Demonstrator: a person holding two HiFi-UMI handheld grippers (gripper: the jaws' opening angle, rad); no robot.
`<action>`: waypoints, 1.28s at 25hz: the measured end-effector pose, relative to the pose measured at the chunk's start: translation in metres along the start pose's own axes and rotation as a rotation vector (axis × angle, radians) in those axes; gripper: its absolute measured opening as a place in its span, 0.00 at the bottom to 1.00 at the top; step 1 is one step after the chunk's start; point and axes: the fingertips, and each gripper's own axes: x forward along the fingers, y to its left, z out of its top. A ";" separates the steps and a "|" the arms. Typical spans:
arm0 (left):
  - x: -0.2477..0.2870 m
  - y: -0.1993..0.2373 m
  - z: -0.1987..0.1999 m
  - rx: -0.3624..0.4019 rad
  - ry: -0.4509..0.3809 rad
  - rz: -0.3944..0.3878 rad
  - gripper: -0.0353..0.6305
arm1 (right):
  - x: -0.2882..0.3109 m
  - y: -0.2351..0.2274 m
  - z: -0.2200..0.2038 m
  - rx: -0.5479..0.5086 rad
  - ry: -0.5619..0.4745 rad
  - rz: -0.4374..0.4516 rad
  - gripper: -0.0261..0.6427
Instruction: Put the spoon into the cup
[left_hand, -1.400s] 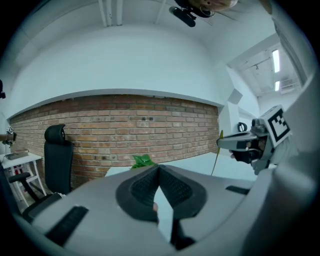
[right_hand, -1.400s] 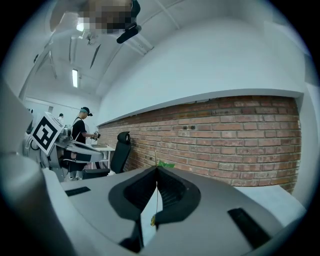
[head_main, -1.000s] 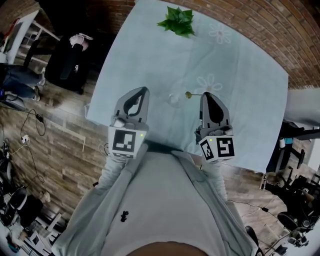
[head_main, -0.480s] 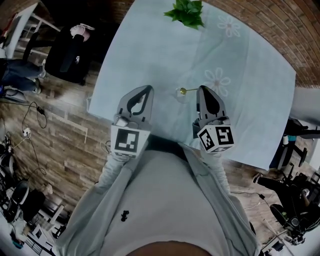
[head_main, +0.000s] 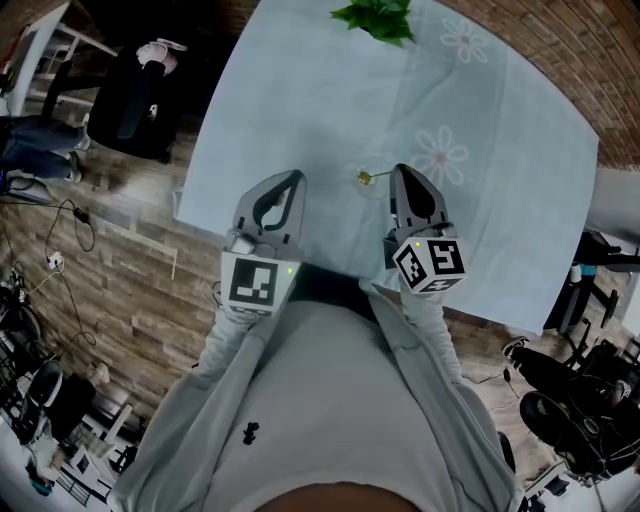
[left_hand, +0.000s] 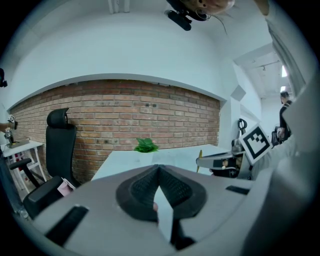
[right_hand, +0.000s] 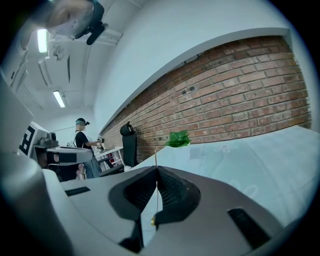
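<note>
Over the table's (head_main: 300, 100) near edge, the spoon (head_main: 365, 178) is pinched in the closed right tongs (head_main: 399, 171), its bowl apparently at the faint cup (head_main: 371, 189). It should be lowered straight, then released. The left tongs (head_main: 292, 177) are shut, empty.

Holds both claws over the near part of a pale-blue bench (head_main: 300, 90) printed with flowers. Keeps the left claw (head_main: 290, 180) closed on nothing. Pinches a gold spoon (head_main: 366, 178) in the right claw (head_main: 400, 172), bowl poking out to the left, by a faint clear cup (head_main: 370, 192). Shows a green plant (head_main: 375, 15) at the far edge and a black chair (head_main: 130, 100) on the wooden floor (head_main: 110, 290), left.
</note>
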 end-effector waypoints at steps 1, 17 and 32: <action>-0.001 0.000 -0.001 0.003 0.000 -0.001 0.08 | 0.000 -0.001 -0.003 0.007 0.002 -0.005 0.07; 0.000 0.002 0.000 -0.013 -0.005 0.009 0.08 | 0.010 -0.010 -0.034 0.018 0.077 -0.022 0.07; -0.001 -0.002 0.004 0.003 -0.014 -0.001 0.08 | 0.012 -0.017 -0.052 -0.025 0.175 -0.036 0.30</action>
